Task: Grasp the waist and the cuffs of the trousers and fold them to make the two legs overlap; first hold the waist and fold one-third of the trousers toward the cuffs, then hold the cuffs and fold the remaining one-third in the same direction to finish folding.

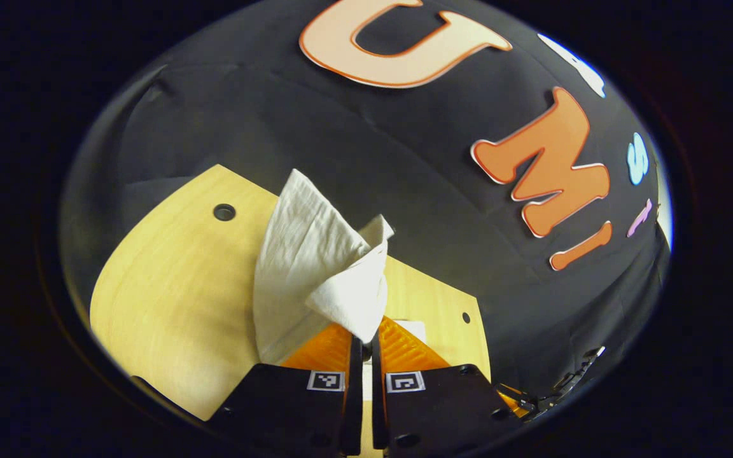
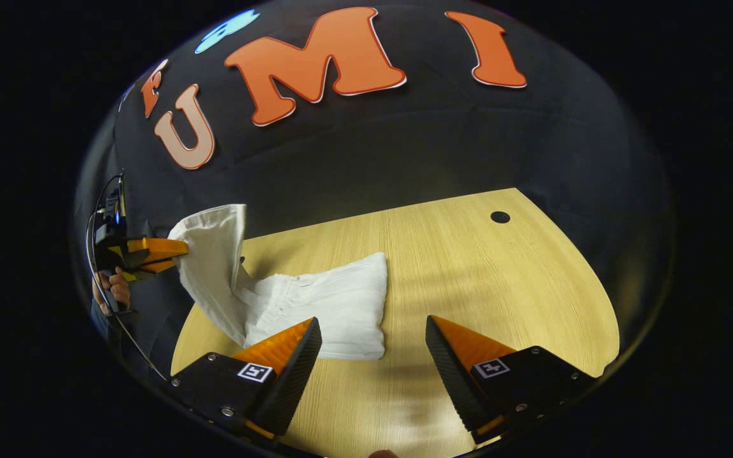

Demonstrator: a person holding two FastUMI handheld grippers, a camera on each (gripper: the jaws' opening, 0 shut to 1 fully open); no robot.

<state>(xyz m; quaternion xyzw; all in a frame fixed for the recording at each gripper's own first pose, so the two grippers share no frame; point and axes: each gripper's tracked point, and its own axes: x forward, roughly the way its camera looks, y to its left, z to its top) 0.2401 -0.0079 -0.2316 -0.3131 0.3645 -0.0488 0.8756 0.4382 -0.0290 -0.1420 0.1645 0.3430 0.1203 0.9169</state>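
Left gripper view: the left tool (image 1: 366, 340) pinches the white trousers (image 1: 315, 273), lifting 1 end; the right tool (image 2: 373, 343) hangs spread above the worktop (image 2: 468, 267).

Light falls from above onto my pale wooden tabletop (image 2: 468, 267), leaving a soft glare patch near its front edge in the right gripper view. The crumpled white cotton trousers (image 2: 315, 305) read bright but not blown out, their creases sharp. Faint, soft shadows lie beside the cloth. The black cloth wall (image 1: 404, 178) stays dim. Both fisheye views bend straight table edges into curves and darken toward the rim.
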